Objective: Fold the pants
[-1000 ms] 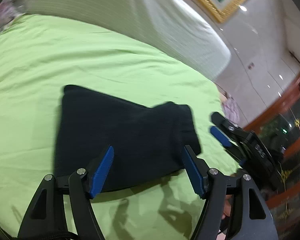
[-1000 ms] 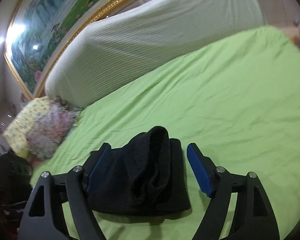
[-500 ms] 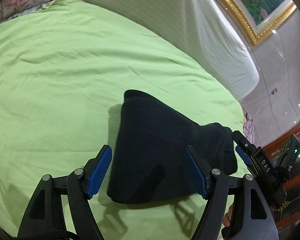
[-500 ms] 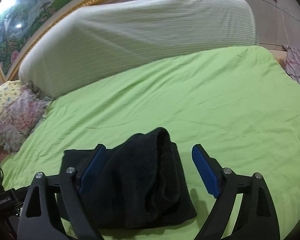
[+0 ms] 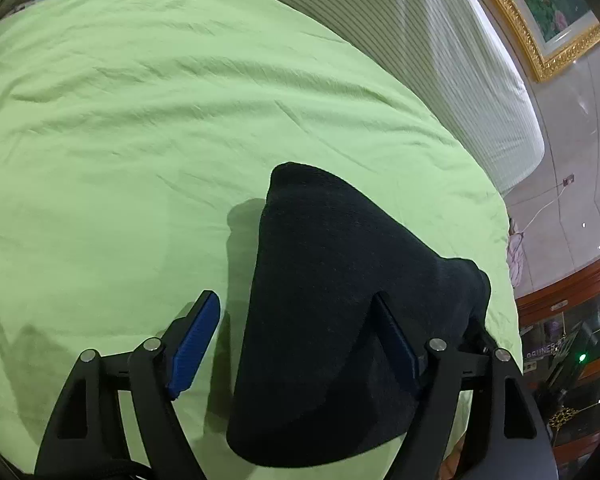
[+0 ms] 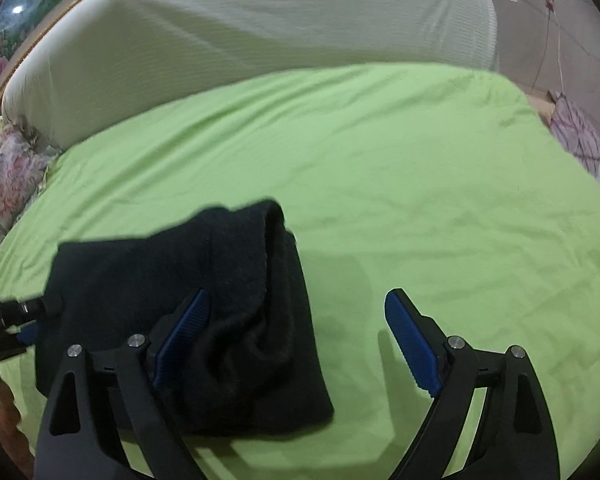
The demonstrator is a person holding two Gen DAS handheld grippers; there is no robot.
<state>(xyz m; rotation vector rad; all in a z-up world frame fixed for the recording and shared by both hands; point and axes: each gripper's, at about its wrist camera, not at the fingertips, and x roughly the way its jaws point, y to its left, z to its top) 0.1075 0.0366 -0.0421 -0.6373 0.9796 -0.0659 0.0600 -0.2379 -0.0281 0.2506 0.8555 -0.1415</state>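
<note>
One pair of black pants (image 5: 332, 312) lies folded into a compact, thick bundle on the green bedsheet (image 5: 140, 140), near its front edge; on the right wrist view the top layer bulges up in a loose roll. My left gripper (image 5: 296, 344) hangs over the bundle with fingers spread wide, gripping nothing, the right pad (image 5: 396, 344) over the cloth. My right gripper (image 6: 296, 344) is also spread wide, empty, its left pad (image 6: 184, 332) above the pants, the other over bare sheet. Behind the sheet stands a striped white headboard (image 6: 240, 40), with floral pillows (image 6: 4, 176) beside it.
</note>
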